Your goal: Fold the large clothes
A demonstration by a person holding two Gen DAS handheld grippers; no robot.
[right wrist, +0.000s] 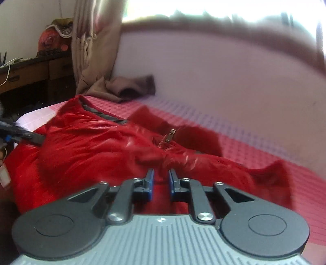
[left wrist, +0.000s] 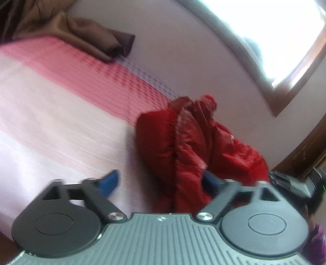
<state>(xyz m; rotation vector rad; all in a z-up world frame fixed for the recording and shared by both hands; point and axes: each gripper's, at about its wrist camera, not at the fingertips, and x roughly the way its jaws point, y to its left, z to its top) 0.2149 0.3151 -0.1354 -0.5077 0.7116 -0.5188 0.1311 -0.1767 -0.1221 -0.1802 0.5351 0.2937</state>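
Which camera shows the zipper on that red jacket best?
The right wrist view: the metal zipper pull sits in plain sight atop the red jacket. The left wrist view shows only a bunched, blurred part of the jacket; no pull is discernible.

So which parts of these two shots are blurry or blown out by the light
Left wrist view: the window is blown out white; the bedsheet and red jacket are motion-smeared. Right wrist view: the window glares along the top, the wall and sheet on the right are smeared, and the jacket shows shiny highlights.
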